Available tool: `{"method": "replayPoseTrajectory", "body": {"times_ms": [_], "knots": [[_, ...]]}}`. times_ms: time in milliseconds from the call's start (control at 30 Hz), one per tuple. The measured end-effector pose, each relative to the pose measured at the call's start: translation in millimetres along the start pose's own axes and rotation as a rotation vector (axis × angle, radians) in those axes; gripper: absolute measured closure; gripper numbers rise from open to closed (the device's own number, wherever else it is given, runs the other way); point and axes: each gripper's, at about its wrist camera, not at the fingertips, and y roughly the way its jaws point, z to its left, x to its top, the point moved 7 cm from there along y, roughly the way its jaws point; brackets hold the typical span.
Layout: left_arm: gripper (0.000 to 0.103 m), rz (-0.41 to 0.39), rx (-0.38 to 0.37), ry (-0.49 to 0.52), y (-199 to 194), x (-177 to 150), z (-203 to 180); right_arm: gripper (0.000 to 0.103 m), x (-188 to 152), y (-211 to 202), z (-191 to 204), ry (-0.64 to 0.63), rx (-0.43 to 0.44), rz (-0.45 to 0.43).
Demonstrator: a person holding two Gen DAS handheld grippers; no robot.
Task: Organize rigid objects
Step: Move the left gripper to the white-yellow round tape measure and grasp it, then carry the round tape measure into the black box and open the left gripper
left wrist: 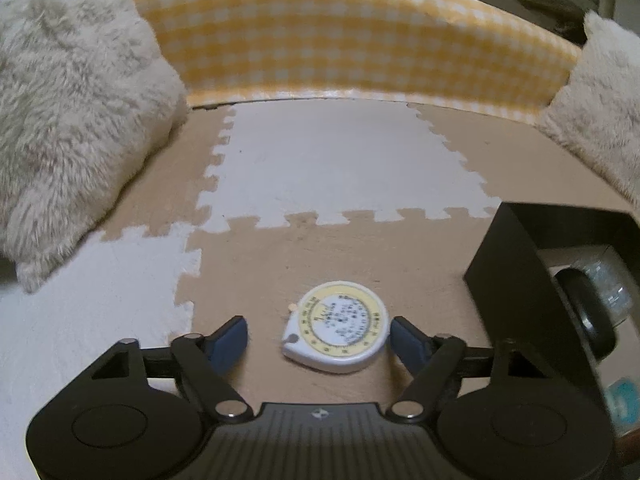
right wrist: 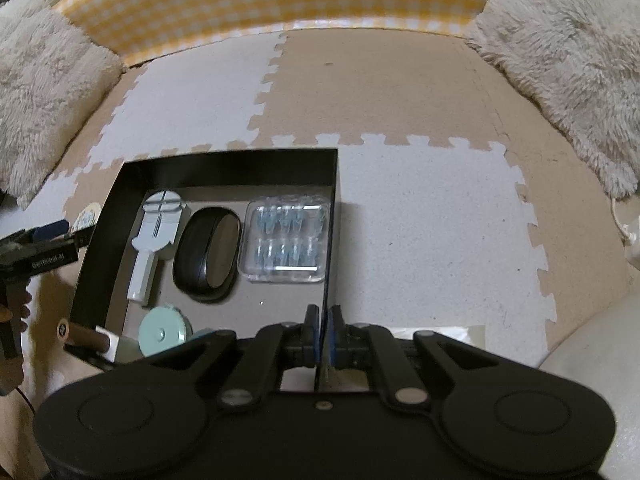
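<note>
A round white and yellow tape measure (left wrist: 338, 326) lies on the foam mat, between the blue pads of my open left gripper (left wrist: 319, 338), whose right pad is close beside it. A black box (right wrist: 224, 168) sits to the right of it (left wrist: 516, 272). The box holds a white tool (right wrist: 154, 236), a black mouse (right wrist: 206, 254), a clear case of blue parts (right wrist: 286, 246), a mint green disc (right wrist: 162, 332) and a brown cylinder (right wrist: 86, 336). My right gripper (right wrist: 324, 332) is shut on the box's right wall near its front corner. The left gripper (right wrist: 48, 236) shows at the far left.
Beige and white puzzle foam mat (left wrist: 320, 168) covers the floor. A yellow checked wall (left wrist: 340, 40) closes the back. Fluffy cream cushions lie at the left (left wrist: 72, 120) and right (right wrist: 568, 60). White cloth or paper (right wrist: 460, 332) lies near the right gripper.
</note>
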Motion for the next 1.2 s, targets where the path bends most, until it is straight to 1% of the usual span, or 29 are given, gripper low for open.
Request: {"method": "replayPoseTrajectory", "body": {"times_ms": [167,233,300,467,633,900,1100,1200], "knots": [[0.036,-0.017,-0.035,0.014,3,2,-1,0.098,12,1,-3,0.031,-0.007,-0.021],[0.043,-0.022,-0.049,0.019,3,3,-2,0.098,15,3,-4,0.045,-0.008,-0.024],[0.046,-0.023,-0.067,0.022,4,2,-3,0.098,18,5,-6,0.061,-0.009,-0.028],[0.047,-0.026,-0.077,0.022,3,2,-3,0.097,25,10,-9,0.089,0.004,-0.034],[0.047,-0.032,-0.081,0.019,0,4,-4,0.099,26,12,-4,0.063,-0.004,-0.031],[0.047,-0.064,-0.101,0.015,-17,19,-11,0.1,26,12,-5,0.066,0.002,-0.031],[0.047,-0.12,-0.178,0.046,-45,46,-41,0.099,25,12,-6,0.073,0.01,-0.034],[0.047,-0.138,-0.239,0.08,-60,56,-65,0.099,25,12,-6,0.074,0.014,-0.035]]}}
